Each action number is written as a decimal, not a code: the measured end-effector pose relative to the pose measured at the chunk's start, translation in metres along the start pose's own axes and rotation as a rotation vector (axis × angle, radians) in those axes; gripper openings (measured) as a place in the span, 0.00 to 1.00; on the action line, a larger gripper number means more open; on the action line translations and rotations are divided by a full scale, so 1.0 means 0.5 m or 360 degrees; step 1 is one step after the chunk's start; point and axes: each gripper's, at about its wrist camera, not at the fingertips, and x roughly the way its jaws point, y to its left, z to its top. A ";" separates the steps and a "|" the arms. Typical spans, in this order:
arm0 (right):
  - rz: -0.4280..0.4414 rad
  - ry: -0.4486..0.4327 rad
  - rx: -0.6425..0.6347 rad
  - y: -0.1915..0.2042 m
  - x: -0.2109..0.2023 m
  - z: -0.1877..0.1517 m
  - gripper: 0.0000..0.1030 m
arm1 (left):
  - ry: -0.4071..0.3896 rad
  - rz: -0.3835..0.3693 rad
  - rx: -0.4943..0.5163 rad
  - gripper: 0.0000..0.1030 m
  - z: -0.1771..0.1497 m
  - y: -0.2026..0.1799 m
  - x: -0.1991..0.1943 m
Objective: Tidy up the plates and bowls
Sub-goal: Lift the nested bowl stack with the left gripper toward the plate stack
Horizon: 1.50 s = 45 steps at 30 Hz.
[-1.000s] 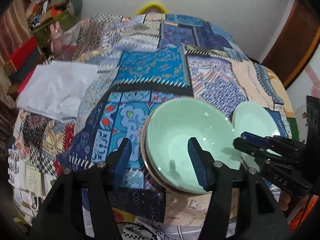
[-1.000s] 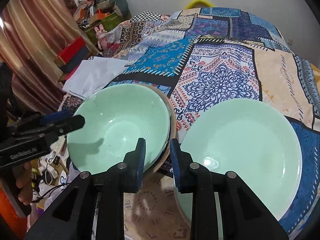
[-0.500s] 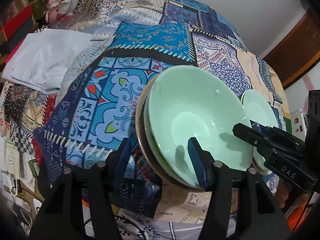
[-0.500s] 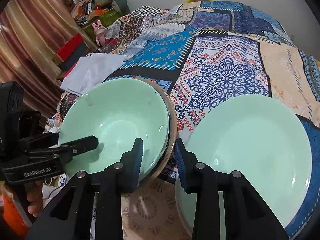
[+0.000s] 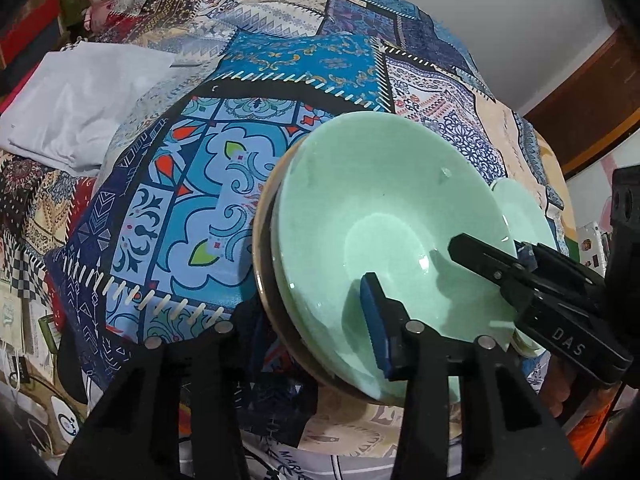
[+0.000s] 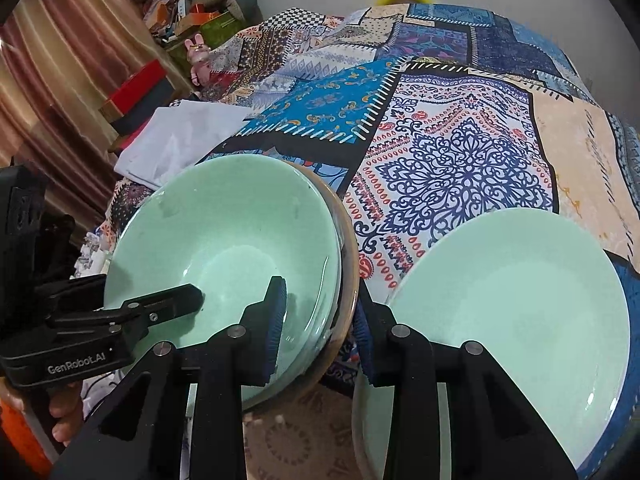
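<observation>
Right tool (image 5: 516,258) reads "DAS".

A bed (image 6: 460,168) spread with a patchwork quilt (image 5: 304,60) carries a pale green plate (image 6: 520,300), a stack of green bowls (image 6: 240,232) beside it, and a folded white cloth (image 5: 80,96) at its edge.

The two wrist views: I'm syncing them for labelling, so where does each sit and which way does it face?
Left wrist: sits behind the left tool, facing across the quilted table; its fingers straddle the green bowl stack's left rim; the right tool shows.
Right wrist: sits behind the right tool, straddling the stack's right rim; green plate beside; the left tool shows.
Shared: stack, plate, quilt.
</observation>
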 end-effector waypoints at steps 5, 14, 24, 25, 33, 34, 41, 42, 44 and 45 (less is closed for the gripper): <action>0.0080 0.0001 0.0046 -0.016 -0.003 0.002 0.25 | -0.0003 0.0005 -0.0003 0.41 0.000 0.000 -0.001; 0.0048 0.0005 0.0051 -0.009 -0.005 0.002 0.24 | -0.0012 -0.0015 -0.0034 0.38 0.002 0.008 -0.002; 0.0074 -0.0002 0.0117 -0.015 -0.014 0.005 0.22 | -0.0017 0.0032 -0.0035 0.38 0.000 -0.005 -0.011; 0.0075 -0.0006 0.0118 -0.014 -0.015 0.005 0.22 | -0.0019 0.0032 -0.0036 0.38 0.000 -0.005 -0.012; 0.0078 -0.0047 0.0132 -0.016 -0.034 0.009 0.22 | -0.0047 0.0028 -0.0041 0.38 0.003 -0.007 -0.026; 0.0078 -0.0056 0.0135 -0.016 -0.038 0.010 0.22 | -0.0053 0.0026 -0.0038 0.38 0.004 -0.008 -0.029; 0.0068 -0.0137 0.0141 -0.022 -0.078 0.022 0.22 | -0.0108 0.0006 -0.0007 0.38 0.016 -0.030 -0.057; 0.0065 -0.0149 0.0143 -0.023 -0.084 0.022 0.22 | -0.0115 0.0002 -0.0002 0.38 0.018 -0.036 -0.061; 0.0054 -0.0175 0.0143 -0.027 -0.099 0.024 0.22 | -0.0125 -0.0006 0.0008 0.38 0.022 -0.046 -0.068; 0.0050 -0.0183 0.0144 -0.028 -0.103 0.025 0.22 | -0.0130 -0.0011 0.0013 0.38 0.024 -0.050 -0.071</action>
